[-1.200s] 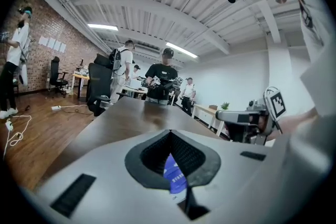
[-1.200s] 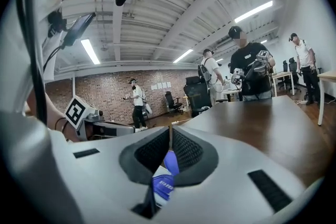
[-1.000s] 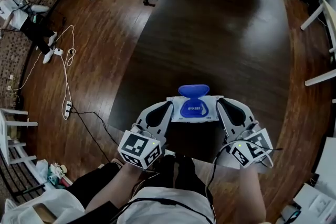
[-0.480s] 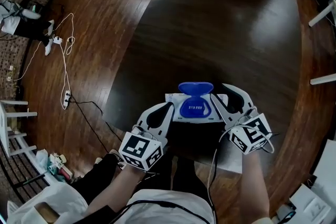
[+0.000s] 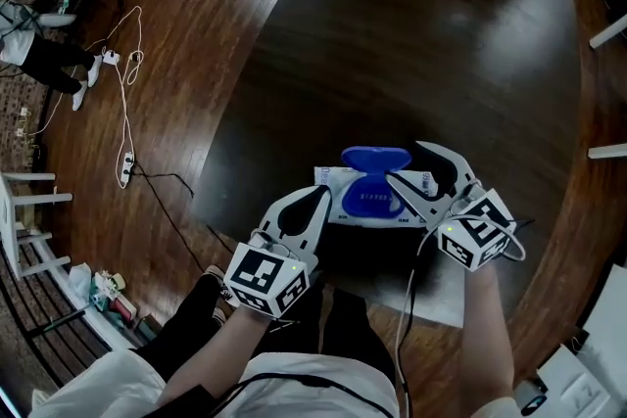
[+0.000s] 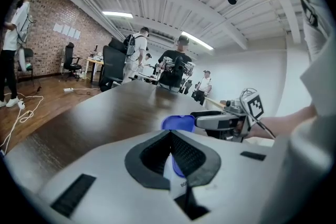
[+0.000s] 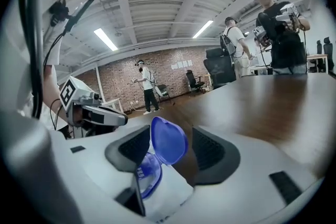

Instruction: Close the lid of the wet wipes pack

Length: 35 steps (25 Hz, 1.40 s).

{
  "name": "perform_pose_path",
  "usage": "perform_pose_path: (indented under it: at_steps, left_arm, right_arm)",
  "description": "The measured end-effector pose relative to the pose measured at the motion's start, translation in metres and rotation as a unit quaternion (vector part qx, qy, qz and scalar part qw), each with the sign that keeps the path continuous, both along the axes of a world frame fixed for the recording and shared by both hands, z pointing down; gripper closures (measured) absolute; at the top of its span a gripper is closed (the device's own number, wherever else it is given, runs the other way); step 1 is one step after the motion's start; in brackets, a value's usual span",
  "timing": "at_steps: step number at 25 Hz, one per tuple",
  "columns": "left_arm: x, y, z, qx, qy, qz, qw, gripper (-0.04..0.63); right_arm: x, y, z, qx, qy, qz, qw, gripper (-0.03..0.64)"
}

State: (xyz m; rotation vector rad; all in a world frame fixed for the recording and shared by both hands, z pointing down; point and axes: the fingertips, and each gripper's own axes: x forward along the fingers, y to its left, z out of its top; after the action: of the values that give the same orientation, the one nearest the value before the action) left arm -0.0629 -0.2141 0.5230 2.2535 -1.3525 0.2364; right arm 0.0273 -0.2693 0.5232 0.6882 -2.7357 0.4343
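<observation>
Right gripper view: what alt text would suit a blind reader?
A blue lid stands open between two grey fingers that have just been opening. It hinges from a white pack below, with a dark table beyond.

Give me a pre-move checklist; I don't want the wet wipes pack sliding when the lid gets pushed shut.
1. Pack flat on table: ok.
2. Lid standing open, upright: ok.
3. Right claw open, jaws just opened, lid between them, not gripped: ok.
4. Left claw shut at pack's left edge; pinning it: cannot tell.
5. No wipe poking from opening: cannot tell.
</observation>
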Motion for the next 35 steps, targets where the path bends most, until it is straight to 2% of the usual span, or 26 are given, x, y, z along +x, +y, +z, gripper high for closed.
perform_pose_path:
  at_steps: [16, 35]
  left_arm:
    - [0.001, 0.001, -0.001, 0.002, 0.002, 0.000, 1.0000, 0.594]
    - [-0.003, 0.008, -0.012, 0.013, 0.003, 0.007, 0.9999, 0.594]
  right_arm:
    - [-0.006, 0.012, 0.001, -0.008, 0.005, -0.028, 1.000, 0.380]
    - [-0.003, 0.047, -0.003, -0.007, 0.029, -0.033, 0.999, 0.380]
